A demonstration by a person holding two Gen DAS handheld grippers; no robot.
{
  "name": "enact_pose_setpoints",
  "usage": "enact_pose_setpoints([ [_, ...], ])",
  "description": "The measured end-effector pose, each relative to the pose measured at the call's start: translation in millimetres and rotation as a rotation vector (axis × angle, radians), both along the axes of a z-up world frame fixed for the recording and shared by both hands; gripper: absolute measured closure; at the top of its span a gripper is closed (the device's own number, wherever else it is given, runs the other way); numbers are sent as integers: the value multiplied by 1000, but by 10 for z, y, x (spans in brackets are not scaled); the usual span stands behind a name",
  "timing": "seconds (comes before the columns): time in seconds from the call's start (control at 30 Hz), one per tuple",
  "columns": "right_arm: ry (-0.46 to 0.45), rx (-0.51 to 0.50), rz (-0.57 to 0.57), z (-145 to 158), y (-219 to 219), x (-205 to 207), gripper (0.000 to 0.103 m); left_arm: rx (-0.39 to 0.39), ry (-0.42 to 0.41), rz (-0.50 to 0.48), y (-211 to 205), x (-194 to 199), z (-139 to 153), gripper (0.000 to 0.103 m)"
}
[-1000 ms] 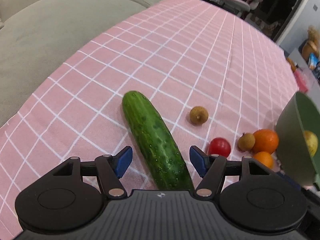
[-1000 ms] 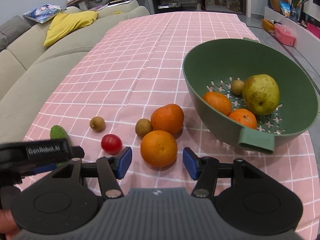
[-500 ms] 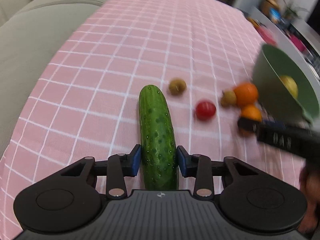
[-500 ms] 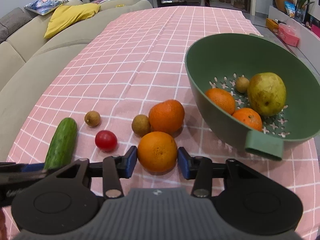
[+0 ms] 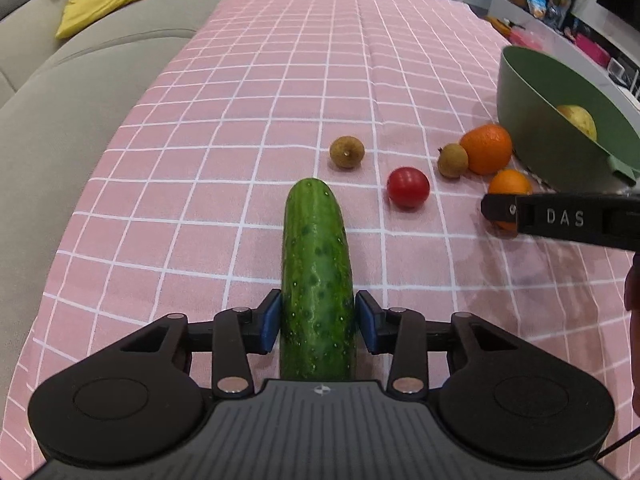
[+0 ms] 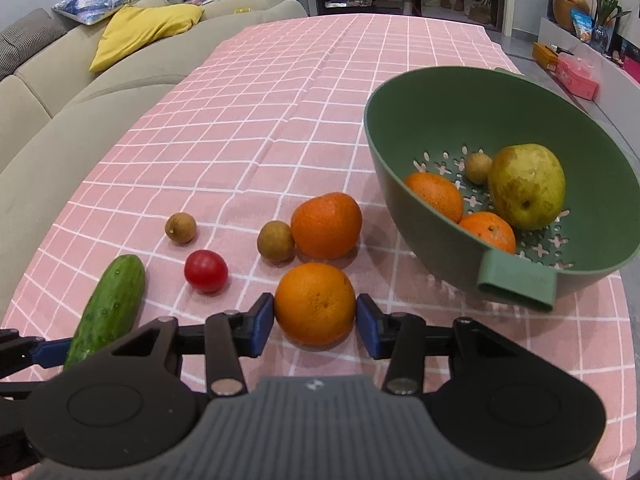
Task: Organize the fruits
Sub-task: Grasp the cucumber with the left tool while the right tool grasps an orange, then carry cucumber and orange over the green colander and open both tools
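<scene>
1. While both tools sit low over the pink checked tablecloth [image 5: 280, 92], the left gripper [image 5: 317, 322] points straight down the table, its blue pads pressed against either side of the cucumber [image 5: 316, 276], clamped near the end closest to the person.
2. The cucumber lies lengthwise along the gripper's line, its far tip aimed toward a small brown fruit [image 5: 347, 152]; whether it is lifted off the cloth I cannot tell.
3. The right gripper [image 6: 315, 319] reaches in level from the near edge, and its two pads touch the flanks of the near orange [image 6: 315, 303], closed onto it.
4. From the left wrist view, one black finger of that right tool crosses in front of the same orange [image 5: 510, 184].
5. Just beyond it sit a second orange [image 6: 326, 226] and another brown fruit [image 6: 276, 241], touching each other, with a red tomato [image 6: 206, 271] to their left.
6. The green colander bowl [image 6: 424, 120] stands to the right, holding a pear [image 6: 526, 186], two oranges and one small brown fruit.
7. A beige sofa [image 6: 48, 120] runs along the table's left side.
</scene>
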State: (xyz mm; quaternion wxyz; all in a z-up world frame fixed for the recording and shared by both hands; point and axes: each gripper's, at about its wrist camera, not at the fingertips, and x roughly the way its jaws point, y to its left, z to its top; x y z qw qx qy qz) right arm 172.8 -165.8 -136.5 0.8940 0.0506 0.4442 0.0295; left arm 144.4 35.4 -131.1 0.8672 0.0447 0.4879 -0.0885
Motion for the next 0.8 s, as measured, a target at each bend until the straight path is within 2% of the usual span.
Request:
enact_pose_setpoints([
  [0.07,7,8,-2,-19,-11,8,61,-19,-9,8,31,7,1,62],
  [0.37,19,12,18,15,-3,1,62,-89,3,24,132,-19,40,62],
  [0.6,-5,32,49,202,-25,-98,62,-112,-44,22,220,-103,329,62],
  [0.8,-38,64,56,423,-112,-194,62,-127,-82,-3,104,-55,621,62],
])
